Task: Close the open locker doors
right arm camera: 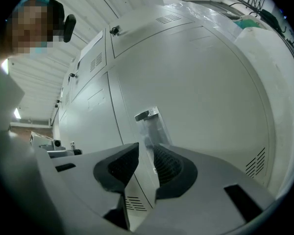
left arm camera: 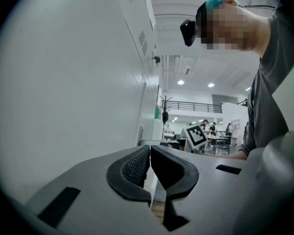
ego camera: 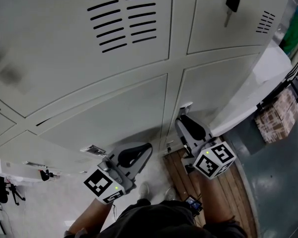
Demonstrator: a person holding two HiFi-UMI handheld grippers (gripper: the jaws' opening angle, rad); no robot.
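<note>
Two grippers, one locker door (ego camera: 223, 86), sitting almost flush at centre right of the head view. Item: left gripper (left arm camera: 150, 153) is resting clenched on nothing, lower left. Item: right gripper (right arm camera: 146, 148) is hanging released, jaws straddling the clear door tab (right arm camera: 150, 124). Risk: tab catching a jaw while pushing, likely leaving the door ajar.

Locker doors (ego camera: 104, 118) matt painted metal; platform (ego camera: 178, 171) bare wood slats.
</note>
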